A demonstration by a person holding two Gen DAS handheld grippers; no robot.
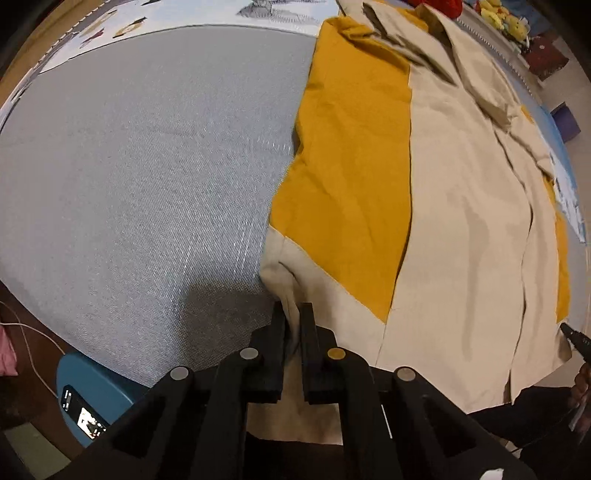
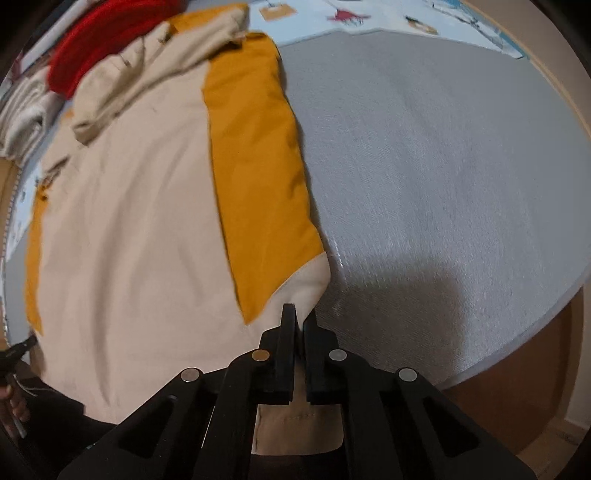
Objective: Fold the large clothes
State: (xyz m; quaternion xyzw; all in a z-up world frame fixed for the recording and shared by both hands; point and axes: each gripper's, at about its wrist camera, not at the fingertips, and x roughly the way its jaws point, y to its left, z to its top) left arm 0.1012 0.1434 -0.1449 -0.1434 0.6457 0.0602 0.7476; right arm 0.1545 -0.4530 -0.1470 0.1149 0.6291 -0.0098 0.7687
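Nearest: both tongs point steeply down at the near hem of the jacket (image 1: 461,221), a big cream and mustard one lying flat w/ its front up on the grey mat (image 1: 147,166).

Left tongs (image 1: 293,310) are pinched nearly shut on a bunched cream fold at the jacket's near-left corner; cloth shows squeezed between the two pads. Right tongs (image 2: 300,312) are likewise nearly shut on the near-right corner, right at the hem edge where cream meets the mat; a strip of stitched hem shows under the jaws. So both bottom corners look gripped.

Handling, as a guess: soft woven cloth w/ some body, prob. lined, so medium weight, floppy, not fragile. It'll sag in the middle betw. the two grips and drag on the mat's rough weave. Thin edge bites can slip, so corners and the doubled hem are the best hold; keep both sides level and taut or the fold goes skewed.

Mid jacket: cream centre panels, mustard side panels (image 2: 258,177), lying mostly smooth.

Far end of jacket: collar or hood (image 2: 166,59) rumpled, w/ something red (image 2: 99,37) just beyond it. Patterned blue sheet (image 2: 406,14) past the mat.
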